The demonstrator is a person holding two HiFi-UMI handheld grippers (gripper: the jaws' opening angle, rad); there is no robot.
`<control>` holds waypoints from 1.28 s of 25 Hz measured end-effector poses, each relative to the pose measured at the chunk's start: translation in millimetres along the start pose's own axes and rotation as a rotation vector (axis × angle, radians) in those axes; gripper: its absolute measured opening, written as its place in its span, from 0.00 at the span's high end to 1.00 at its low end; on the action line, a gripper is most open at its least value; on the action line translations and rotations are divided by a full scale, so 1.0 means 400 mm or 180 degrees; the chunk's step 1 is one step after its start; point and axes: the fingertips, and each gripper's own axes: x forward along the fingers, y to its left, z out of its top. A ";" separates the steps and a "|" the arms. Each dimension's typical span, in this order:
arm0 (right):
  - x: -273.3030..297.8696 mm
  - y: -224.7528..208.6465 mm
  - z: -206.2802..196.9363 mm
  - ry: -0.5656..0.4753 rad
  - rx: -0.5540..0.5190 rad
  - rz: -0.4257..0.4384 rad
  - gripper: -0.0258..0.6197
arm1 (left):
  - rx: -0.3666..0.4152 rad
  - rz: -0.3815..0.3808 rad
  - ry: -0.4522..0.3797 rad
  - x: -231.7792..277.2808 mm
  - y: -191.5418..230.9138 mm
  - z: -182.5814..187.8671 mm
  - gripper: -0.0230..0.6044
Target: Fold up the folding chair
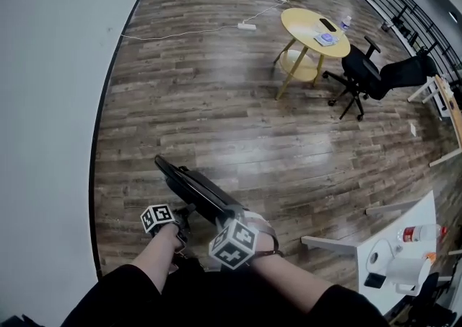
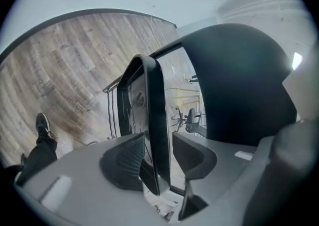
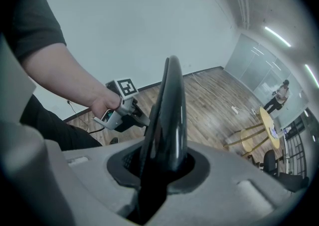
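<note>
So the folding chair (image 1: 198, 190) is right at the person's feet, near the bottom middle of the head view, showing as a thin black slab seen edge-on and slanting away toward the far left over the wood floor (image 1: 216, 102). The right gripper (image 3: 159, 162) is clamped onto its glossy black rim, with both pads hugging it and no gap showing. The left gripper (image 2: 159, 152) is just to the left of that, on the same near end of the chair. Its jaws are partly apart with the black edge standing between them, tight up against one pad, but there's a clear gap on the other side, so it isn't pinching. Both forearms come in from the near edge in dark sleeves. Farther off to the right there's a round yellow table (image 1: 307, 26) with a black office chair (image 1: 375, 76) just beside it. A white table (image 1: 422, 210) with a bottle (image 1: 422, 233) on it sits at the near right, and a plain wall (image 1: 50, 102) runs down the left
</note>
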 end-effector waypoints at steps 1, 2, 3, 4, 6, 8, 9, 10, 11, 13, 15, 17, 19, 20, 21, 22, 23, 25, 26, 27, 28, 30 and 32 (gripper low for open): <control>0.001 -0.001 0.000 0.0000 0.0002 0.0006 0.84 | 0.0093 -0.0008 0.0026 -0.021 -0.004 0.002 0.69; 0.002 -0.003 0.002 -0.0002 0.0001 0.0012 0.84 | 0.0212 -0.0012 0.0055 -0.045 -0.011 0.003 0.68; 0.003 -0.006 0.003 -0.0005 -0.0003 0.0019 0.84 | 0.0349 -0.0014 0.0084 -0.072 -0.020 0.004 0.68; 0.004 -0.009 0.004 -0.0009 -0.0006 0.0028 0.84 | 0.0493 -0.0014 0.0109 -0.101 -0.031 0.004 0.67; 0.006 -0.014 0.004 -0.0018 0.0001 0.0052 0.84 | 0.0773 -0.0021 0.0138 -0.162 -0.057 0.004 0.66; 0.010 -0.020 0.005 -0.0027 0.0008 0.0065 0.84 | 0.1007 -0.0036 0.0143 -0.219 -0.083 0.007 0.65; 0.014 -0.024 0.005 -0.0032 0.0008 0.0064 0.84 | 0.1101 -0.0041 0.0137 -0.244 -0.094 0.008 0.65; 0.017 -0.025 0.003 -0.0035 0.0008 0.0066 0.84 | 0.1195 -0.0039 0.0128 -0.265 -0.104 0.008 0.65; 0.019 -0.026 0.001 -0.0039 0.0012 0.0075 0.84 | 0.1314 -0.0023 0.0118 -0.283 -0.112 0.006 0.65; 0.019 -0.027 0.001 -0.0056 0.0025 0.0098 0.84 | 0.1696 0.0062 0.0087 -0.314 -0.138 0.004 0.64; 0.021 -0.032 0.008 -0.0075 0.0027 0.0115 0.84 | 0.2204 0.0180 0.0028 -0.339 -0.180 0.009 0.64; 0.025 -0.037 0.012 -0.0087 0.0010 0.0126 0.84 | 0.2696 0.0261 -0.0042 -0.357 -0.232 0.015 0.63; 0.028 -0.040 0.011 -0.0097 -0.0016 0.0140 0.84 | 0.3155 0.0268 -0.0109 -0.367 -0.296 0.009 0.61; 0.029 -0.040 0.010 -0.0099 -0.0032 0.0150 0.84 | 0.3389 0.0267 -0.0153 -0.370 -0.330 0.004 0.59; 0.029 -0.040 0.009 -0.0099 -0.0050 0.0161 0.83 | 0.3625 0.0275 -0.0203 -0.372 -0.363 0.001 0.57; 0.030 -0.040 0.010 -0.0098 -0.0072 0.0172 0.83 | 0.3859 0.0293 -0.0254 -0.374 -0.395 -0.001 0.56; 0.031 -0.040 0.012 -0.0098 -0.0092 0.0185 0.83 | 0.4094 0.0325 -0.0305 -0.375 -0.427 0.000 0.55; 0.030 -0.041 0.013 -0.0098 -0.0120 0.0225 0.82 | 0.4582 0.0441 -0.0396 -0.373 -0.482 0.007 0.50; 0.027 -0.043 0.012 -0.0099 -0.0133 0.0243 0.81 | 0.4818 0.0522 -0.0422 -0.369 -0.500 0.015 0.48; 0.025 -0.046 0.012 -0.0101 -0.0152 0.0250 0.80 | 0.5031 0.0610 -0.0428 -0.363 -0.513 0.026 0.47; 0.023 -0.049 0.013 -0.0101 -0.0178 0.0243 0.80 | 0.5214 0.0702 -0.0414 -0.357 -0.525 0.038 0.47; 0.022 -0.046 0.014 -0.0094 -0.0232 0.0240 0.80 | 0.5523 0.0869 -0.0307 -0.346 -0.540 0.059 0.47; 0.019 -0.029 0.009 -0.0082 -0.0265 0.0278 0.79 | 0.5894 0.0985 -0.0123 -0.339 -0.551 0.063 0.46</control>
